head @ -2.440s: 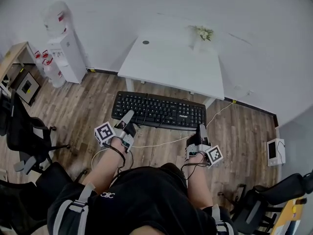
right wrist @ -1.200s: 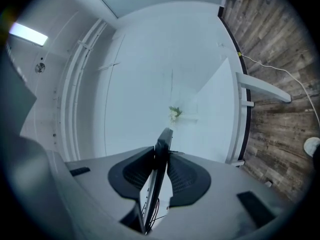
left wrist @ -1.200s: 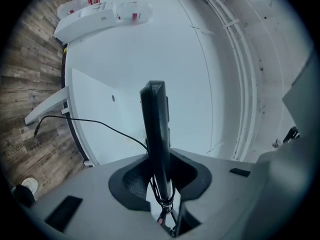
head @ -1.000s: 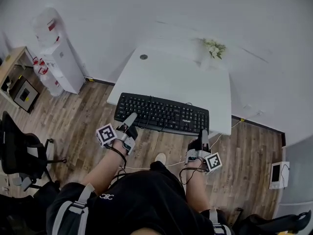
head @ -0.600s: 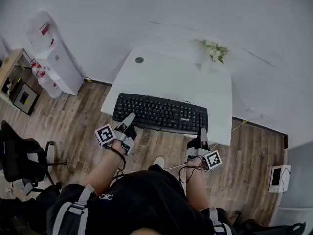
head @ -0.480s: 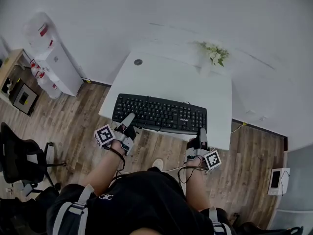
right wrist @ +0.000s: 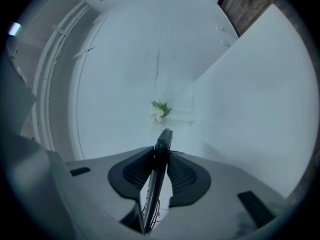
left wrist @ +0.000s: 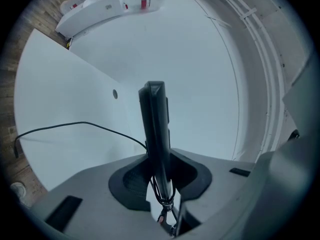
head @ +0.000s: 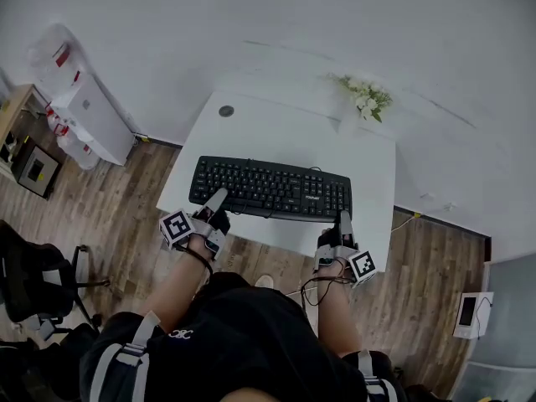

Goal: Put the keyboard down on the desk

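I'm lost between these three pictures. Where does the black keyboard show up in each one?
Head view: the keyboard lies flat across the centre, keys up.
Left gripper view: edge-on, a dark upright strip at centre.
Right gripper view: edge-on again, just below centre.
Shared landmark: the white desk.

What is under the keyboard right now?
The white desk lies under the keyboard, clamped by the left hand-held gripper and right hand-held gripper. Its surface directly beneath is covered, so contact cannot be judged.
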Available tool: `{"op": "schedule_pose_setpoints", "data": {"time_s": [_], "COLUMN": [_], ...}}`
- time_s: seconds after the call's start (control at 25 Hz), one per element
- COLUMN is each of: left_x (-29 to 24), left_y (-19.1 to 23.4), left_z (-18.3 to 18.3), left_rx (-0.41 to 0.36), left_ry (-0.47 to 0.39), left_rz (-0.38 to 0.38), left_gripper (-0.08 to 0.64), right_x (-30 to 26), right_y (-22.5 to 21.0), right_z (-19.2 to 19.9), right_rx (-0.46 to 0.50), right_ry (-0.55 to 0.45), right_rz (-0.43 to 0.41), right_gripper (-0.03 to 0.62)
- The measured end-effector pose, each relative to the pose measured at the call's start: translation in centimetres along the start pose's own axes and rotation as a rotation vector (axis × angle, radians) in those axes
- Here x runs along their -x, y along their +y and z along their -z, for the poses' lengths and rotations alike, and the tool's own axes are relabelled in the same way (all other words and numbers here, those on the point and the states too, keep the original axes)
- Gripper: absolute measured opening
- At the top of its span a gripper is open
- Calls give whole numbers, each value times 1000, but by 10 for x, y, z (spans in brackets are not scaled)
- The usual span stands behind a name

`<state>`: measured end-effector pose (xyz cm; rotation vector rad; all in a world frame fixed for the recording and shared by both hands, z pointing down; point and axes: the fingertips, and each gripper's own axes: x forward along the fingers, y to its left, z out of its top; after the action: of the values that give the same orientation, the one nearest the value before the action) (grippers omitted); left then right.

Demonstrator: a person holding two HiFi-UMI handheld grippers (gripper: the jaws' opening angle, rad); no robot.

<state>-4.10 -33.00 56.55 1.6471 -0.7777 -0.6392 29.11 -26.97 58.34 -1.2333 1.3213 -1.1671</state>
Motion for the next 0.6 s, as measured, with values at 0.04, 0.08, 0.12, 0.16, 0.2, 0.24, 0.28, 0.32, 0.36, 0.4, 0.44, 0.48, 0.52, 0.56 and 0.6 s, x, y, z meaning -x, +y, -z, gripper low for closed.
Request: {"op": "schedule_pose_setpoints", "data": {"time_s": [0.04, 0.08, 0.12, 0.16, 0.2, 0.24, 0.28, 0.32, 0.36, 0.4, 0.44, 0.48, 0.52, 0.56, 0.6], "left_x": [-5, -9, -14, -19, -24, -29, -34, -40, -45, -51, -55, -59, -62, -65, -70], "left_y": [1, 3, 6, 9, 12, 16, 19, 23, 27, 31, 35, 40, 45, 50, 56], "left_z": [-2, -5, -7, -11, -14, -17, -20, -24, -27, -31, -34, -37, -40, -43, -47], "left_rx": [2, 5, 6, 9, 13, 19, 26, 31, 32, 31, 30, 32, 35, 40, 45], "left_ry": [1, 4, 8, 12, 16, 19, 22, 27, 34, 43, 51, 58, 64, 70, 75], "left_rz": [-1, -2, -3, -5, -6, -8, -9, -11, -13, -17, -20, -26, -35, -44, -52], "left_gripper": [81, 81, 81, 81, 81, 81, 81, 81, 82, 82, 83, 83, 83, 83, 84], "right_x": [-5, -10, -14, -19, -24, -29, -35, -42, -48, -53, -57, -60, -64, -68, -73], "right_y": [-1, -2, -4, -7, -9, -11, -14, -16, -19, -23, -27, -31, -35, -39, -44], "right_z": [-1, -1, -1, -2, -2, -2, -2, -2, -2, -1, -1, 0, 1, 2, 3], "right_rx": [-2, -3, -3, -1, 2, 6, 10, 12, 11, 8, 6, 6, 8, 11, 13], "right_ry": [0, -1, -2, -4, -5, -4, -3, -3, -5, -8, -12, -16, -19, -20, -20], "right_rz": [2, 6, 12, 18, 25, 34, 42, 49, 57, 65, 76, 89, 104, 120, 138], "right_gripper": [87, 87, 87, 87, 87, 87, 87, 87, 87, 87, 87, 87, 87, 87, 87]}}
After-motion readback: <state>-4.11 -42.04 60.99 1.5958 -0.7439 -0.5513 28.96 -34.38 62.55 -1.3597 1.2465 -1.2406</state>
